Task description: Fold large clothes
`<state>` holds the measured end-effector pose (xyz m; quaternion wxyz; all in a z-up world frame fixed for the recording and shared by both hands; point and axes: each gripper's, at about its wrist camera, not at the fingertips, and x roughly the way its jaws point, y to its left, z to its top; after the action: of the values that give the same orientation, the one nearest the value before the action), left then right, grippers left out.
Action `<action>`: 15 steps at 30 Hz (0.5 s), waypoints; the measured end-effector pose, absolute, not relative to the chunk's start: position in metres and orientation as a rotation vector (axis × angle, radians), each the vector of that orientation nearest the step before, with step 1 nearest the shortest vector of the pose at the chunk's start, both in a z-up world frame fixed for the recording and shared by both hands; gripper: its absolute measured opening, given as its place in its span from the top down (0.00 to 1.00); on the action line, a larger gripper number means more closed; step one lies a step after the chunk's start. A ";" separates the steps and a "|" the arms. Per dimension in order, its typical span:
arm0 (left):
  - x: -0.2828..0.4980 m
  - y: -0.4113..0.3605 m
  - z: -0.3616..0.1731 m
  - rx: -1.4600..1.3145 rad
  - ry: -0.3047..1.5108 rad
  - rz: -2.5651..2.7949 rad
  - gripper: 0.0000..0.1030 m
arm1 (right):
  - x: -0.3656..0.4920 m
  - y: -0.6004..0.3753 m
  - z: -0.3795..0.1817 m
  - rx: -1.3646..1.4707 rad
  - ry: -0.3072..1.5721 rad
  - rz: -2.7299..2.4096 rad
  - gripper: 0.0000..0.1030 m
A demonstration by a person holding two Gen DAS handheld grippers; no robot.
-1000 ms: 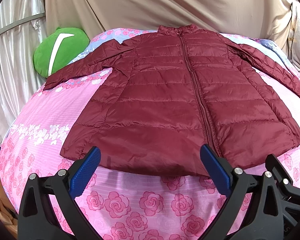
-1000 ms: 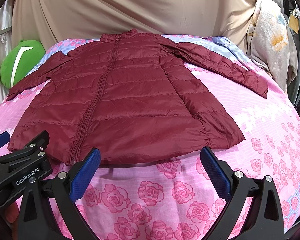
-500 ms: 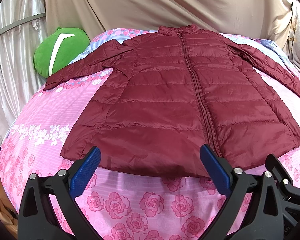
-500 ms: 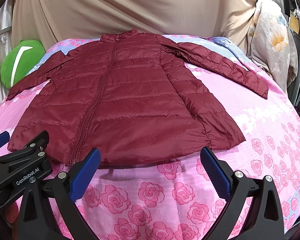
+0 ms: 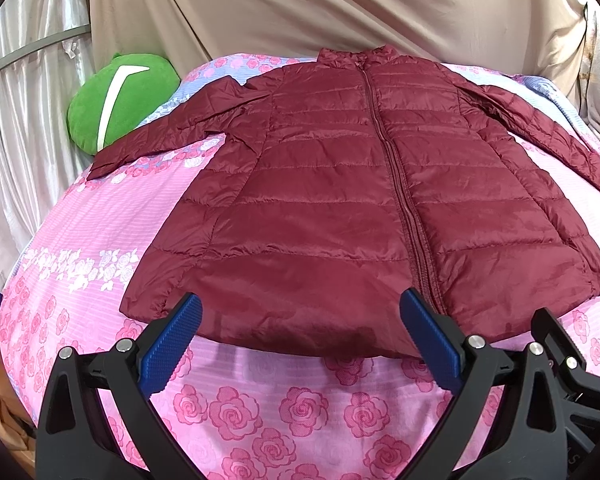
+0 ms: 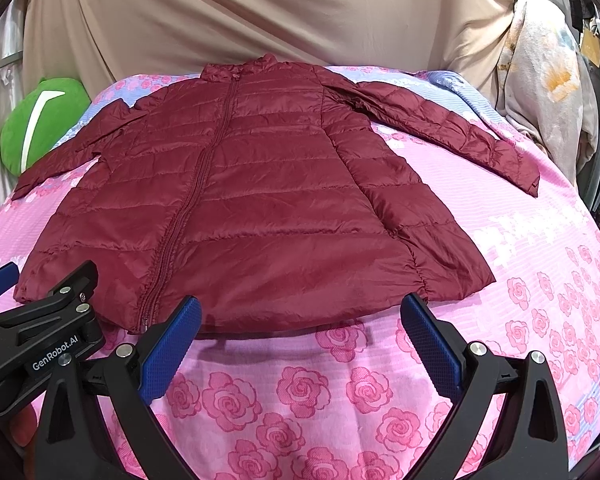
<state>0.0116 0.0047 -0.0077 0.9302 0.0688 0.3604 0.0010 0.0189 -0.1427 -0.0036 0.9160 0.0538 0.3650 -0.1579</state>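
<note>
We see a green cushion beside the left sleeve; our left gripper and right gripper gape wide, holding nothing, near the hem of the maroon jacket, which lies flat and zipped on the pink bedspread.

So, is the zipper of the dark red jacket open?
No, the zipper is closed from hem to collar, and the jacket lies flat, front up, on the pink bedsheet.

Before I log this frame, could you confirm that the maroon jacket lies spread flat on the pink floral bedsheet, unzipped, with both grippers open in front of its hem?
Not quite: the maroon jacket is zipped shut, its zipper closed from collar to hem, as the left wrist view shows. It does lie spread flat on the pink floral bedsheet, with the left gripper and right gripper open before its hem.
</note>
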 end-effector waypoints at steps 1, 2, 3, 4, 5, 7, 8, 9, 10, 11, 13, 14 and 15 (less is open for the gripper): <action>0.011 0.002 -0.008 0.143 0.739 0.003 0.06 | 0.019 -0.143 -0.004 0.110 0.752 -0.326 0.05; 0.012 0.002 -0.008 0.144 0.740 0.004 0.06 | 0.020 -0.143 -0.005 0.110 0.753 -0.326 0.05; 0.012 0.001 -0.009 0.145 0.741 0.004 0.06 | 0.020 -0.144 -0.005 0.112 0.754 -0.325 0.05; 0.012 0.001 -0.009 0.147 0.741 0.005 0.06 | 0.021 -0.144 -0.006 0.113 0.755 -0.324 0.05; 0.012 0.000 -0.010 0.149 0.742 0.006 0.06 | 0.021 -0.144 -0.007 0.115 0.757 -0.323 0.05; 0.013 -0.001 -0.010 0.151 0.744 0.008 0.06 | 0.022 -0.145 -0.008 0.116 0.760 -0.322 0.05; 0.014 -0.001 -0.011 0.151 0.746 0.009 0.06 | 0.024 -0.144 -0.008 0.115 0.761 -0.321 0.05; 0.014 -0.002 -0.011 0.152 0.746 0.010 0.06 | 0.025 -0.145 -0.008 0.116 0.762 -0.320 0.05; 0.015 -0.003 -0.011 0.153 0.748 0.011 0.06 | 0.026 -0.145 -0.008 0.116 0.763 -0.319 0.05; 0.016 -0.004 -0.011 0.153 0.749 0.011 0.06 | 0.027 -0.146 -0.008 0.117 0.764 -0.318 0.05; 0.018 -0.004 -0.012 0.153 0.756 0.010 0.06 | 0.029 -0.147 -0.009 0.117 0.768 -0.314 0.05; 0.020 -0.005 -0.012 0.152 0.761 0.007 0.06 | 0.031 -0.148 -0.009 0.117 0.770 -0.313 0.05; 0.022 -0.006 -0.013 0.151 0.765 0.004 0.06 | 0.032 -0.149 -0.009 0.117 0.771 -0.313 0.05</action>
<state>0.0221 -0.0060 -0.0126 0.9249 0.0737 0.3730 0.0018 0.0324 -0.1485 -0.0093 0.9130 0.0568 0.3743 -0.1518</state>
